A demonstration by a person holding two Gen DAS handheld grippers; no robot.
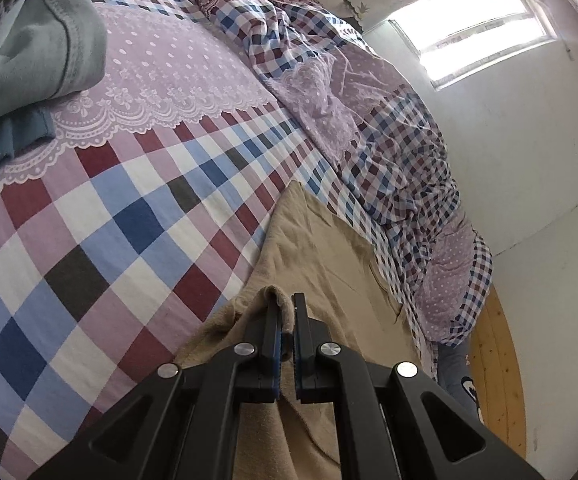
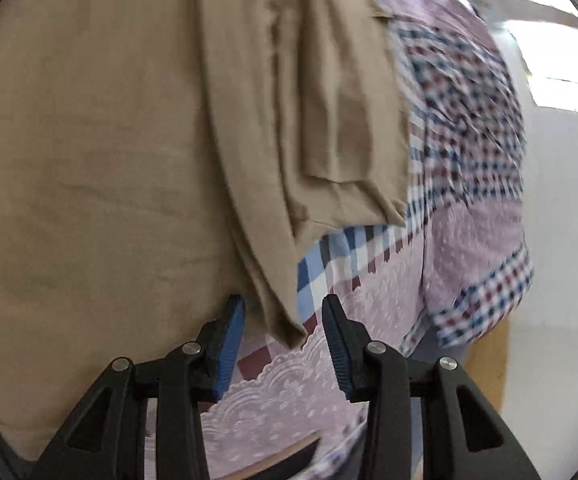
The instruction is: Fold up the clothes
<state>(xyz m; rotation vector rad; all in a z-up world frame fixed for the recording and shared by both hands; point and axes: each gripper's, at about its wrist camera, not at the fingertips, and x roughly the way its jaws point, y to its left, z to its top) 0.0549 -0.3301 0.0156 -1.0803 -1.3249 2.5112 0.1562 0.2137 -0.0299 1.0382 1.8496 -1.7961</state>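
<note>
The bed (image 1: 101,216) fills most of both views, its sheet a smooth cotton check of maroon, blue and white squares bordered by lilac lace print; a rumpled quilt (image 1: 389,148) in the same pattern is heaped beyond the jaws. Ahead and to the left of the left jaws lies a stack of folded clothes (image 1: 29,52), grey-green fleece over a blue piece, so part of the job looks done. The tan garment (image 2: 89,140), soft, matte and lightly creased, is the piece in hand: it is lifted off the sheet, with a fold hanging down. The left gripper (image 1: 287,304) has its jaws pressed together, pinching a rolled tan edge. The right gripper (image 2: 283,308) has its jaws spread, a tan corner dangling between them, ungripped. Its folding appears only begun.
</note>
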